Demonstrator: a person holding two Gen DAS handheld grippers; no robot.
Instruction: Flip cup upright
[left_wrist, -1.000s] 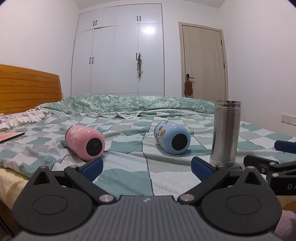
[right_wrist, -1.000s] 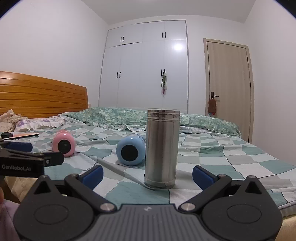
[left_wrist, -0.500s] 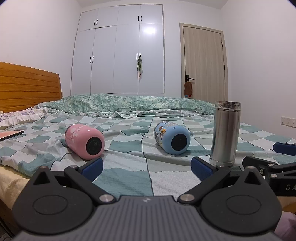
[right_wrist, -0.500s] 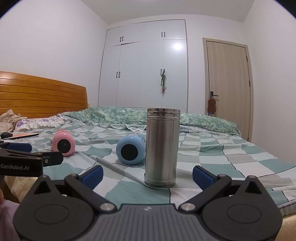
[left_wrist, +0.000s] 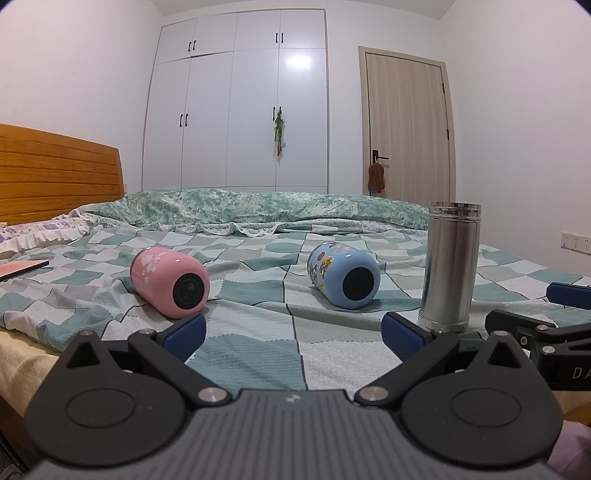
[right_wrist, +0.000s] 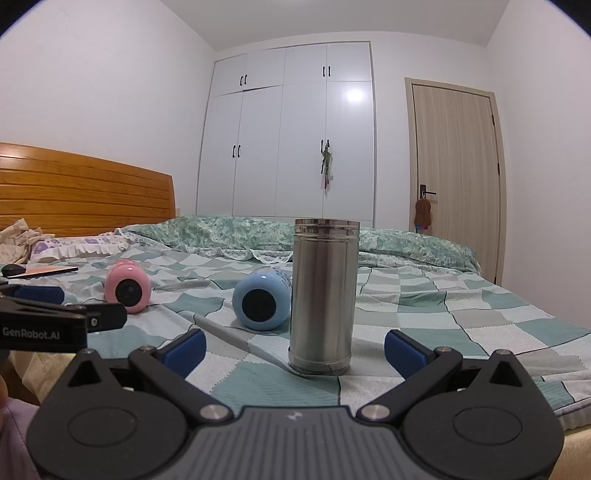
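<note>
A wide bed (left_wrist: 288, 354) fills both views, covered with a green, grey and white checked sheet, with a wooden headboard (left_wrist: 55, 170) at its left end. Behind it stands a white wardrobe (left_wrist: 240, 110) with a small bunch of something hanging from one handle, and to the right of that a pale wooden door (left_wrist: 406, 129).

On the sheet stand and lie three cups. The steel cup (right_wrist: 323, 295) is upright, near the front edge of the bed and straight ahead of the right gripper (right_wrist: 293, 347), whose blue-tipped fingers (right_wrist: 184, 349) are spread wide with nothing between them; the cup sits beyond the tips, not touched. Just behind and left of it lies the blue cup (left_wrist: 343, 275) on its side, its dark round end facing the cameras, cartoon prints on its wall. Well apart to the left lies the pink cup (left_wrist: 170, 282), also on its side with its dark end turned forward.

The left gripper (left_wrist: 293, 336) is held low at the bed's front edge, its jaws released and wide apart, gripping nothing; the pink cup lies just beyond its left fingertip and the blue cup farther in.

A thin pink book (left_wrist: 22, 266) rests flat near the pillow (left_wrist: 40, 232) at the far left.
</note>
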